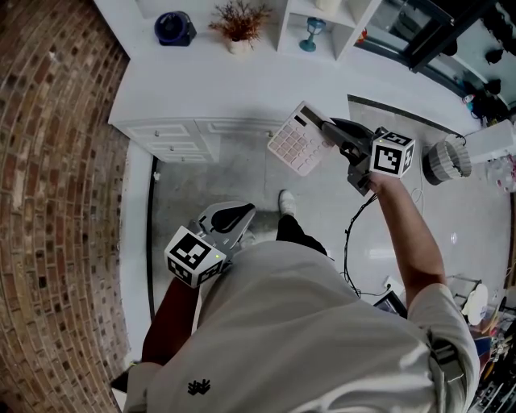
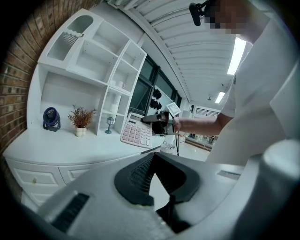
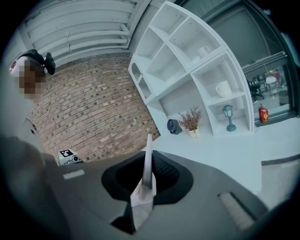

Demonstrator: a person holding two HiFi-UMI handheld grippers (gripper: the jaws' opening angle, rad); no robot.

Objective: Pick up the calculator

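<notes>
A pink-white calculator [image 1: 298, 139] hangs in the air over the front edge of the white counter [image 1: 201, 85], tilted, keys facing up. My right gripper [image 1: 329, 129] is shut on its right end. In the right gripper view the calculator [image 3: 148, 171] shows edge-on between the dark pads of that gripper [image 3: 149, 161]. The left gripper view shows the calculator [image 2: 136, 133] held by the right gripper [image 2: 157, 120] out ahead. My left gripper [image 1: 245, 211] stays low by the person's left side, away from the calculator. In its own view the left gripper [image 2: 153, 157] holds nothing and its pads meet at the tips.
On the counter against the shelf unit stand a blue fan [image 1: 173, 28], a potted dried plant [image 1: 239, 24] and a small lantern [image 1: 311, 34]. A brick wall [image 1: 56, 177] runs along the left. A white ribbed basket [image 1: 448, 160] and a cable [image 1: 351, 234] lie on the floor at right.
</notes>
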